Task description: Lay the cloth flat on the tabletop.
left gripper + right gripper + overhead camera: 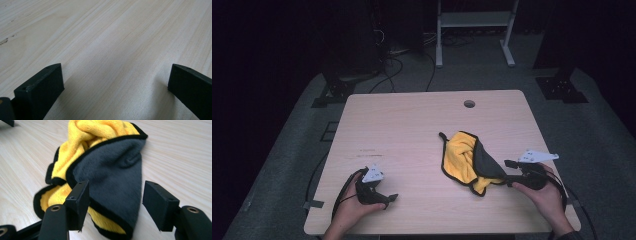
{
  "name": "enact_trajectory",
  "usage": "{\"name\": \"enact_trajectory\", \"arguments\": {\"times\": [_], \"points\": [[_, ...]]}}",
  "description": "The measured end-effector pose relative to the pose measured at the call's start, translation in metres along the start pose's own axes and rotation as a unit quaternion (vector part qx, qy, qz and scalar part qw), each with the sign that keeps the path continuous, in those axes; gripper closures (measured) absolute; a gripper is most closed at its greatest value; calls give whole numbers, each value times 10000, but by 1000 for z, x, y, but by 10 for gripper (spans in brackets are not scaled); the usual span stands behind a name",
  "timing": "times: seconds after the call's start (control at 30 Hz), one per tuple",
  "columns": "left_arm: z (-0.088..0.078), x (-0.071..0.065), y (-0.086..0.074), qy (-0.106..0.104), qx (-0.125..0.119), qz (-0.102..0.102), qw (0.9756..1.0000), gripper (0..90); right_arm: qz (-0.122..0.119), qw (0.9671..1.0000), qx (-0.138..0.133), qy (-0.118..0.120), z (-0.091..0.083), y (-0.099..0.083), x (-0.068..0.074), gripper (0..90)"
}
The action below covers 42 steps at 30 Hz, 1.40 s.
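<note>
Nearest us, our left tongs (384,199) rest wide apart on the bare worktop (412,130), holding nothing. Our right tongs (115,202) stand wide too, straddling the grey flap of the cloth (467,160), pads not pressing on it. The cloth, yellow and grey with black trim, lies bunched at the worktop's right front. We judge a close here could catch one layer alone, so the bundle would unfold or drag when lifted. The pale wood looks smooth, so the cloth may slide. Beyond, a cable hole (469,104), grey floor, cables and a white frame (474,30) in a dark room.
</note>
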<state>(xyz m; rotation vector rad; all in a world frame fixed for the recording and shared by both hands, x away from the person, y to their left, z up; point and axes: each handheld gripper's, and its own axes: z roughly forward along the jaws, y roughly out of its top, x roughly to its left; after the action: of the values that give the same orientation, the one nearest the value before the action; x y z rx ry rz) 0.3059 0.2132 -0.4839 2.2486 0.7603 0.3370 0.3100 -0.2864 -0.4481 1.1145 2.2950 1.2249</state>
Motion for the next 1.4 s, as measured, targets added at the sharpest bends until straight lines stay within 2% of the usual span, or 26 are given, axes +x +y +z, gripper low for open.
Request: {"name": "enact_trajectory", "arguments": {"times": [0.4, 0.5, 0.53, 0.63, 0.77, 0.97, 1.0, 1.1, 1.17, 1.27, 1.37, 1.4], "points": [[0, 0, 0, 1, 0, 0, 10000, 0, -187, 9994, -61, 274, 16, 15, 16, 394], [0, 0, 0, 1, -1, -1, 10000, 0, -284, 9990, -114, 338, 21, 20, 22, 440], [0, 0, 0, 0, 3, 3, 10000, 0, -334, 9985, -86, 423, 23, 23, 25, 503], [0, 0, 0, 0, 6, 9, 10000, 0, -391, 9981, -78, 472, 25, 26, 29, 551], [0, 0, 0, 0, 21, 23, 10000, 0, -473, 9971, 79, 586, 35, 30, 34, 585], [0, 0, 0, -1, 20, 23, 10000, 0, -687, 9958, 391, 471, 49, 28, 38, 597], [0, 0, 0, 0, 20, 23, 10000, 0, -736, 9953, 450, 441, 51, 26, 37, 625], [0, 0, 0, 1, 21, 23, 10000, 0, -749, 9952, 471, 423, 51, 26, 37, 663], [0, 0, 0, 0, 17, 23, 10000, 0, -766, 9951, 480, 410, 50, 26, 37, 723], [0, 0, 0, 1, 19, 23, 10000, 0, -595, 9965, 443, 386, 46, 27, 35, 802], [0, 0, 0, 0, 19, 25, 10000, 0, -508, 9972, 374, 412, 44, 28, 33, 811], [0, 0, 0, -1, 19, 24, 10000, 0, -404, 9977, 307, 446, 41, 29, 31, 812]]}}
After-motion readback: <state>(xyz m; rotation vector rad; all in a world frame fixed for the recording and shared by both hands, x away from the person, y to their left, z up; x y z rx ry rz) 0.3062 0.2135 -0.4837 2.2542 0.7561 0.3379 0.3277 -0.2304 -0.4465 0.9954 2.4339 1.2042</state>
